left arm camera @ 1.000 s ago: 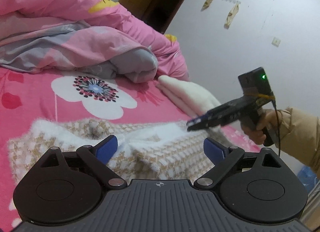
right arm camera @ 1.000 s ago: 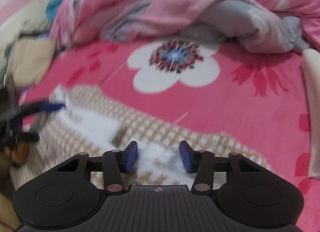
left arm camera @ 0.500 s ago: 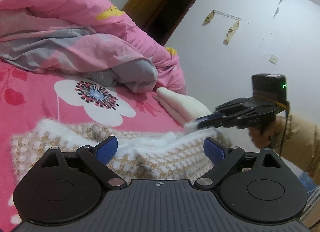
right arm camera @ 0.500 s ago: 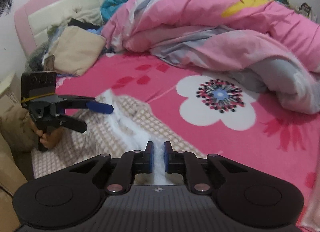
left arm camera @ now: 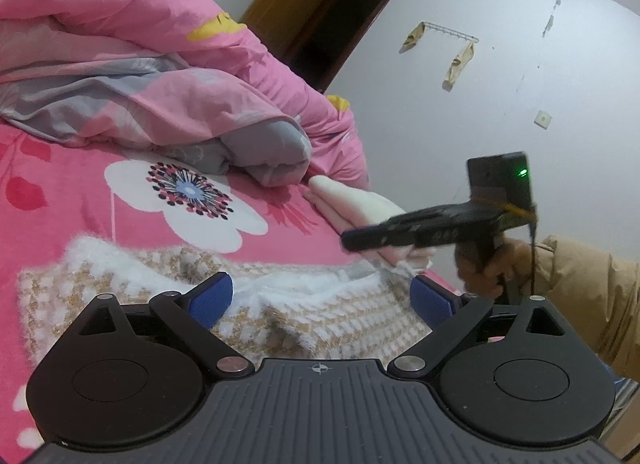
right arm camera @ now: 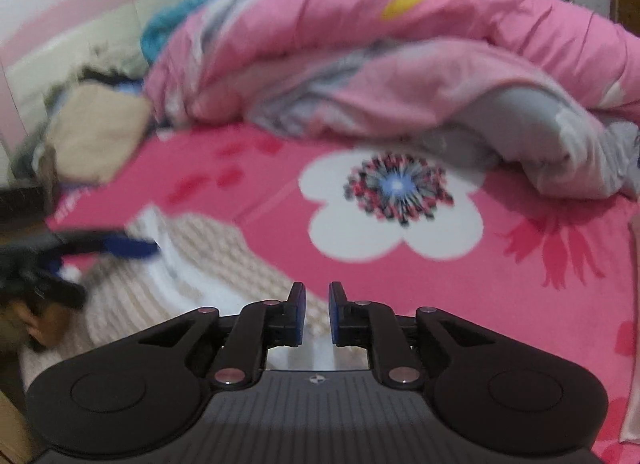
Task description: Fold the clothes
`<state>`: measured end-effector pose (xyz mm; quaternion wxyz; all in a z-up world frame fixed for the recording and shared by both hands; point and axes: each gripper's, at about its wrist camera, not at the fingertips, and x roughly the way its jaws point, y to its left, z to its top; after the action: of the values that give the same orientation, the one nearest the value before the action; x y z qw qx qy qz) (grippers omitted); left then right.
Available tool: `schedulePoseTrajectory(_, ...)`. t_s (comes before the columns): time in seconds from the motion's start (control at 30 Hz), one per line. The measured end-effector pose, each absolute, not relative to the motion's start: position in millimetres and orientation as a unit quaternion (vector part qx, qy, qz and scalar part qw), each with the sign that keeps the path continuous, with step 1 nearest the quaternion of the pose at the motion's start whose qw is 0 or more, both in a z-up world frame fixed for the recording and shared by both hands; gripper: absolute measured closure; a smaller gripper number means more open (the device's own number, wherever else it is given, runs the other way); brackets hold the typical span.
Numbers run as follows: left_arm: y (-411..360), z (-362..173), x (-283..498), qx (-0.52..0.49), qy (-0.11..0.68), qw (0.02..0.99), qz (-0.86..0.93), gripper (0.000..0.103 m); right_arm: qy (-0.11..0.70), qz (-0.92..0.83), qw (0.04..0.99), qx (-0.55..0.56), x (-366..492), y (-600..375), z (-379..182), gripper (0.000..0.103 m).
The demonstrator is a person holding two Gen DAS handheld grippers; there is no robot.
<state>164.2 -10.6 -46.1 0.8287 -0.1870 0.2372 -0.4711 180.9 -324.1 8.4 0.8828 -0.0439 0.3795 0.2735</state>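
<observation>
One fluffy garment (left arm camera: 320, 312), checked tan and white with a broad white trim, is seen lying rumpled on the pink flowered bed sheet (left arm camera: 72, 200), near the edge of the bed closest to both cameras. It is judged soft, light and limp, with a furry pile that should be gripped easily but will sag between holds; a corner or the thick white trim is best taken. The left gripper (left arm camera: 322, 300) is held over it, jaws wide apart. The right gripper (right arm camera: 317, 314) is seen with jaws nearly together, a narrow gap showing, nothing clamped. A folded cream cloth (left arm camera: 360, 208) and a heaped quilt (left arm camera: 160, 76) lie beyond.
</observation>
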Motion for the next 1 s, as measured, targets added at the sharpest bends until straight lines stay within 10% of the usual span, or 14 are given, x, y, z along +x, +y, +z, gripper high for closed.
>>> schedulePoseTrajectory(0.13, -10.7, -45.4, 162.4, -0.185, 0.234, 0.829, -0.472, 0.006, 0.381, 0.296, 0.873, -0.068, 180.6, -319.0, 16.4, 0.065)
schedulePoseTrajectory(0.47, -9.8, -45.7, 162.9, -0.189, 0.236, 0.83, -0.469, 0.006, 0.449, 0.345, 0.808, -0.162, 204.5, -303.8, 14.8, 0.062)
schedulePoseTrajectory(0.73, 0.5, -37.9, 159.8, -0.203, 0.22, 0.836, -0.459, 0.006, 0.361, 0.234, 0.902, -0.033, 158.1, -365.0, 33.6, 0.059)
schedulePoseTrajectory(0.83, 9.9, -29.0, 156.8, -0.208, 0.208, 0.844, -0.449, 0.006, 0.341, 0.168, 0.924, 0.032, 118.5, -402.2, 30.5, 0.037)
schedulePoseTrajectory(1.0, 33.8, -18.3, 150.8, -0.199, 0.207, 0.878, -0.384, 0.003, 0.329, 0.079, 0.931, 0.135, 79.1, -465.0, 17.4, 0.035)
